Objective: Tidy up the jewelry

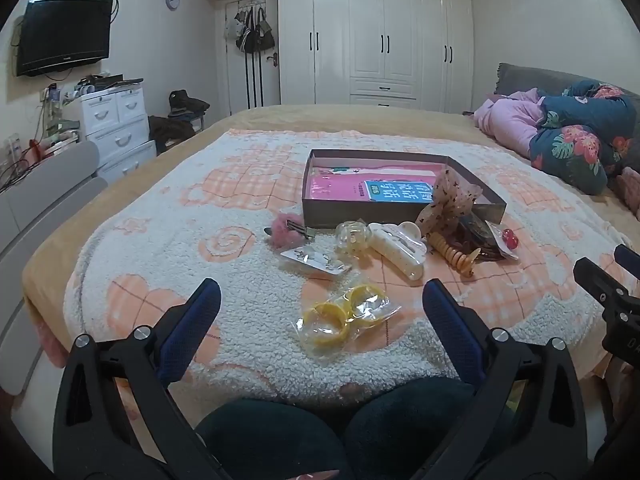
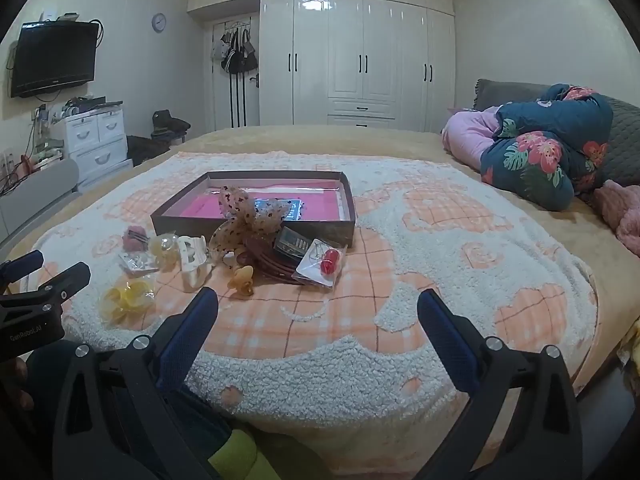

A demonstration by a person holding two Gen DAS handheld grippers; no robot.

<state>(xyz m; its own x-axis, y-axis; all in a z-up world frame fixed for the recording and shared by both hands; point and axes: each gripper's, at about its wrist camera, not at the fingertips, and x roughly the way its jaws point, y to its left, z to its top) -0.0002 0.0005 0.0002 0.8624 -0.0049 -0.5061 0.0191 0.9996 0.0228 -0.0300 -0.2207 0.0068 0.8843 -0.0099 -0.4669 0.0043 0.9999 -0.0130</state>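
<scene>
From the left wrist, the left gripper [image 1: 322, 312] hangs low over the near edge of the blanket [image 1: 140, 240], jaws wide apart and nothing between them. Right ahead lies a clear bag of yellow bangles [image 1: 344, 314], and past it the scatter: a card of earrings [image 1: 316, 260], a fuzzy pink hair clip [image 1: 286, 230], a cream claw clip [image 1: 400, 246], an orange spiral hair tie [image 1: 454, 254], a red-beaded packet [image 1: 506, 240]. The shallow cardboard box [image 1: 360, 214] sits just behind them, and only a speckled organza bow [image 1: 450, 196] leans over its front corner.

Over to the right wrist: the right gripper [image 2: 318, 312] hovers above bare blanket [image 2: 440, 240], jaws spread, holding nothing. The pile sits ahead and to its left, the cherry-red packet [image 2: 326, 266] nearest, the bow [image 2: 248, 216] draped on the box wall [image 2: 256, 228]. The left gripper [image 2: 44, 280] pokes in at the edge.

So, by the look of it, barely started: nearly every piece is outside the box, all left to sort.
</scene>
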